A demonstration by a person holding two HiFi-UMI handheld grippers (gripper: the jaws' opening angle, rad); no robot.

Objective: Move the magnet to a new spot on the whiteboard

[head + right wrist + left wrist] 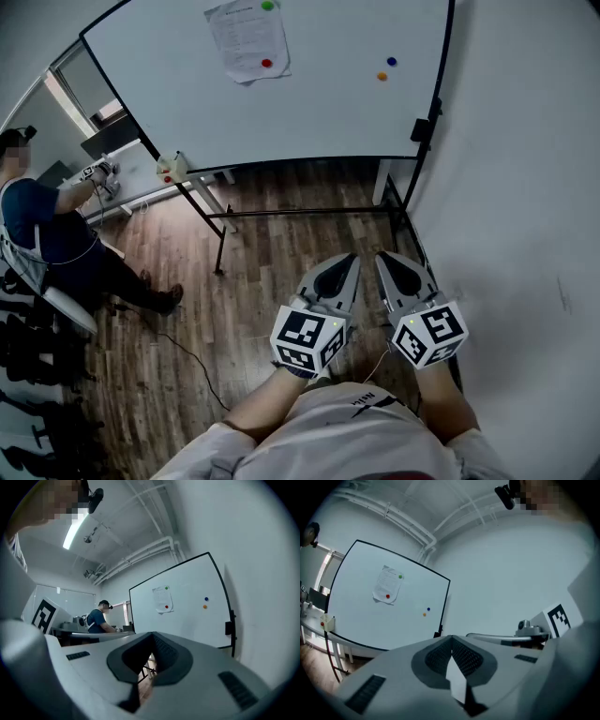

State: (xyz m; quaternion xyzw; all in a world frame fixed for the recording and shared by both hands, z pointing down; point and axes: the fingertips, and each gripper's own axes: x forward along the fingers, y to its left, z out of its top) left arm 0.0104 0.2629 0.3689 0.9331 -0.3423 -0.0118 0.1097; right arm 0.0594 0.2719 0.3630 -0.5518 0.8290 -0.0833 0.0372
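The whiteboard (pixel 319 103) stands ahead on its frame. A blue magnet (pixel 391 61) and an orange magnet (pixel 382 76) sit close together at its right side. A sheet of paper (pixel 246 37) is pinned by a green magnet (pixel 267 6) and a red magnet (pixel 266 64). Both grippers hang low over the wooden floor, well short of the board. My left gripper (pixel 351 258) is shut with nothing in it; its tips (pixel 451 638) meet. My right gripper (pixel 382 256) is also shut and empty (pixel 152 634). The blue magnet (pixel 206 599) and orange magnet (pixel 205 606) show far off.
A white wall (pixel 525 187) runs close along the right. The board's black stand legs (pixel 220 246) reach onto the floor. A seated person (pixel 52 239) works at a desk at the left. A cable (pixel 192 361) lies on the floor.
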